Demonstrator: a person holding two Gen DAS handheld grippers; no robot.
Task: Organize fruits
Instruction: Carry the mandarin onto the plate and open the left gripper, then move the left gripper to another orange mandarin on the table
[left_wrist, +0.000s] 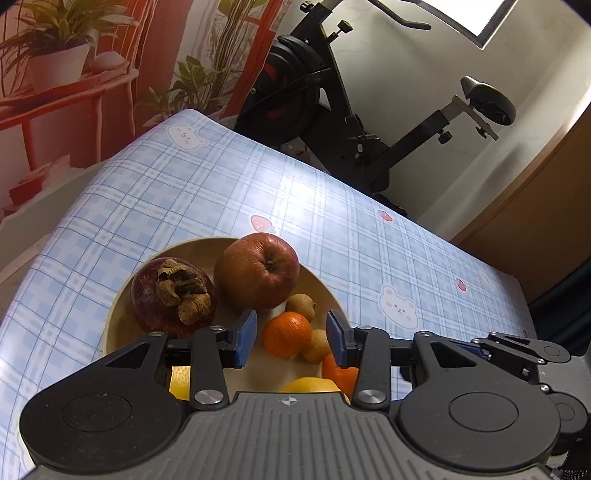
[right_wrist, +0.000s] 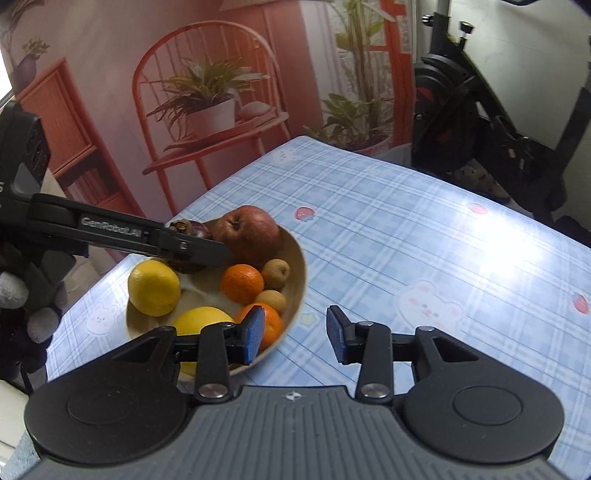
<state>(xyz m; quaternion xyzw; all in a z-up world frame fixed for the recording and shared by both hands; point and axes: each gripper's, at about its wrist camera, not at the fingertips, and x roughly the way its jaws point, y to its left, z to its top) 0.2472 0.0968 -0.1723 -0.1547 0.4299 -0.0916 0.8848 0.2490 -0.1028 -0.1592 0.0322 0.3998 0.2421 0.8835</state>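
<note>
Eight fruits sit in the beige bowl (right_wrist: 295, 280) on the bench (right_wrist: 406, 240): apple (right_wrist: 251, 232), mangosteen (left_wrist: 173, 295), two lemons, two tangerines, two longans. None lies outside, so organizing looks finished. Left claw (left_wrist: 291, 338) and right claw (right_wrist: 295, 334) hover slightly open, empty.

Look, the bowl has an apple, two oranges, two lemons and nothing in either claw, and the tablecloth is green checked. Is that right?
Almost. The tablecloth is blue checked, not green; the right wrist view shows it plainly. The rest holds: the bowl has an apple, two oranges and two lemons, and the left claw and right claw hold nothing.
</note>
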